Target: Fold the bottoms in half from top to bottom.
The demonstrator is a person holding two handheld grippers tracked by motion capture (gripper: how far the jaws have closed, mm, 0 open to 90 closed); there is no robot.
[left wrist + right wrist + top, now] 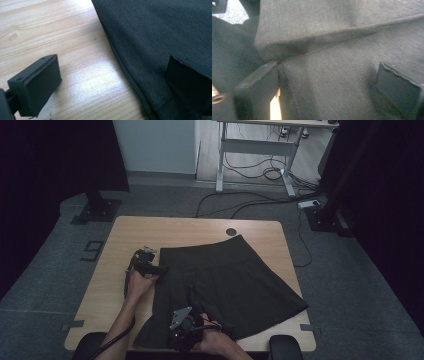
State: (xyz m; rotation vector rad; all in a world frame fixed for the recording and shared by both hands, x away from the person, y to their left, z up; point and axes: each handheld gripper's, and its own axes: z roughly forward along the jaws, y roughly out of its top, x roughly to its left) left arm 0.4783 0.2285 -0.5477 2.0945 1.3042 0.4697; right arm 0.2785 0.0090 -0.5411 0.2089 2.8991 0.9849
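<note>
Your dark skirt (227, 282) lies flat on the wooden table, waistband toward the far edge, hem flared near you, left side folded.

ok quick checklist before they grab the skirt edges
1. Left gripper open, its jaws either side of the skirt's hem: ok.
2. Right gripper open over the fabric: ok.
3. Cloth pinched in either gripper: not ok, no pad presses yet.
4. Skirt flat: not ok, a fold lies ahead of the right gripper.
5. Skirt wholly on the table: ok.
6. Layers the right gripper would take: cannot tell.
</note>
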